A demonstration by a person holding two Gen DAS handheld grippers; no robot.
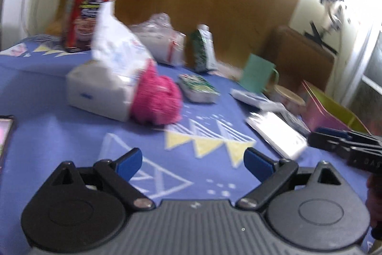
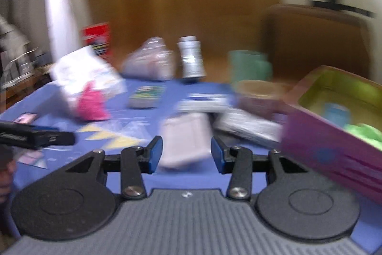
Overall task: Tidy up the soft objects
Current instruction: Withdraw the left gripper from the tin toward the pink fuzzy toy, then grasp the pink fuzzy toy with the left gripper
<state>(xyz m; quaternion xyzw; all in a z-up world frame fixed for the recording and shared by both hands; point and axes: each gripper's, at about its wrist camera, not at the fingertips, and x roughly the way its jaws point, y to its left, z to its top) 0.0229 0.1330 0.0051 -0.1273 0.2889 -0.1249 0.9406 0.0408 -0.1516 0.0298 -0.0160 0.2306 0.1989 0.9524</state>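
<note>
The table (image 1: pixel 47 92), under a blue cloth printed with white and yellow triangles, carried everything, and the clutter sat mostly toward its far half, leaving the near cloth bare as working room for both grippers. The pink box (image 2: pixel 334 147), lined in yellow-green, stood at three o'clock from the right gripper, its open top turned toward it, which I took to be the collecting bin; a green soft thing (image 2: pixel 365 133) and a pale blue item already lay inside. At ten o'clock from the left gripper a white plastic bag of tissue (image 1: pixel 107 78) slumped on its side, and the pink fluffy ball (image 1: pixel 157 99) rested against its right end, touching it. Behind them at eleven o'clock stood a red carton (image 1: pixel 83 13), upright and stiff, so likely not part of the sorting. The left gripper (image 1: pixel 193 161) hung over bare cloth with its jaws spread wide and nothing between them, aimed toward the pink ball, probably to fetch it next. The right gripper (image 2: pixel 186 154) was about half open; a pale flat packet (image 2: pixel 186 140) lay on the cloth at twelve o'clock between its blue pads, but the blur hid whether the pads pressed on it, and I judged they stood just clear of it.
</note>
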